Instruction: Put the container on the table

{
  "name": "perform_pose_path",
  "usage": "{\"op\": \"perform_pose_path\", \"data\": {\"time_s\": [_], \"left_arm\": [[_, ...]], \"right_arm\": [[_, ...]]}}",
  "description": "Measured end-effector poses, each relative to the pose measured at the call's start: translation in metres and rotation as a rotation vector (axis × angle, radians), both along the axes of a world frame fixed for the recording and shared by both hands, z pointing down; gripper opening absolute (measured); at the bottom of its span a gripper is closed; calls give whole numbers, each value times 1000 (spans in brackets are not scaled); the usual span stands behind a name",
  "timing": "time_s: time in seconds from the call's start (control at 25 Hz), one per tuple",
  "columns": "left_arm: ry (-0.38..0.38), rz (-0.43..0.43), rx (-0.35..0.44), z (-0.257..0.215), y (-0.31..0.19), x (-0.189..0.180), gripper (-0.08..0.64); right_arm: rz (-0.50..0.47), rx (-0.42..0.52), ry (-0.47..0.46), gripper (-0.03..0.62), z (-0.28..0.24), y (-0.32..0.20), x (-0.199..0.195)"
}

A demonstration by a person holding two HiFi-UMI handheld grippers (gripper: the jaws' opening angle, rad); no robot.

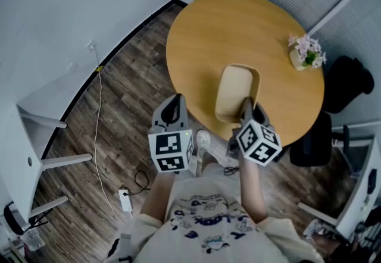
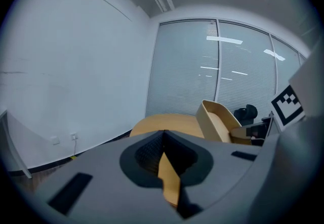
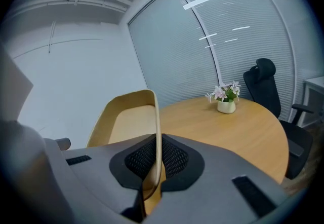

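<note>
**Head view.** A round wooden bench (image 1: 238, 24) carries a pot of pink flowers (image 1: 305, 52) near its right rim. A beige, open-topped container (image 1: 237, 86) lies over the bench's near part. Whether its base rests on the wood cannot be told. The right claw (image 1: 245, 103) meets the container's near end. The left claw (image 1: 172, 107) hangs apart from it, at the bench's near-left edge above the plank floor. Only this view shows the white cable (image 1: 101, 113) and the adapter (image 1: 125, 199) on the floor. It alone shows both marker cubes (image 1: 171, 150), which bear black-and-white squares and no letters. The print on the person's shirt (image 1: 208, 226) is too distorted to read.

**Left gripper view.** The left claw (image 2: 163, 134) is clenched on nothing, its pads meeting at the tips. A tan sliver shows through the slit behind the tips. The container (image 2: 217, 116) appears tilted at the right, beside a marker cube (image 2: 288, 104) on the other gripper. The bench (image 2: 167, 122) lies beyond, before a wall of blinds (image 2: 202, 66).

**Right gripper view.** The right claw (image 3: 154, 139) is clamped on the container's (image 3: 126, 116) thin side wall, which runs upright between the pads. The head view does not resolve this grip. Farther off stand the flowers (image 3: 226, 100) on the bench (image 3: 228, 132), and a black chair (image 3: 266, 86).
</note>
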State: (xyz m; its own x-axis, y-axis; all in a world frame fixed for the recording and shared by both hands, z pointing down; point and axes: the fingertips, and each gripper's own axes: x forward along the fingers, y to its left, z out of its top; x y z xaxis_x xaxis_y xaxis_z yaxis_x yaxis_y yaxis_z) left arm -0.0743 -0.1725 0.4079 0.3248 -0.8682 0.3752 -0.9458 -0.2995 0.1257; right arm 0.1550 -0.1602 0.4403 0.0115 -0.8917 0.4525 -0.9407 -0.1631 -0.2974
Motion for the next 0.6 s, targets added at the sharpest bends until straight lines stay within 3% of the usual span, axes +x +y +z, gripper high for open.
{"op": "perform_pose_path", "data": {"time_s": [0.28,0.6], "left_arm": [[-19,-18,-8,4,-43,17,3],[-25,-36,-73,30,-79,28,4]], "right_arm": [[-39,-25,3,14,10,-47,12],[-73,-89,4,14,37,-88,18]]}}
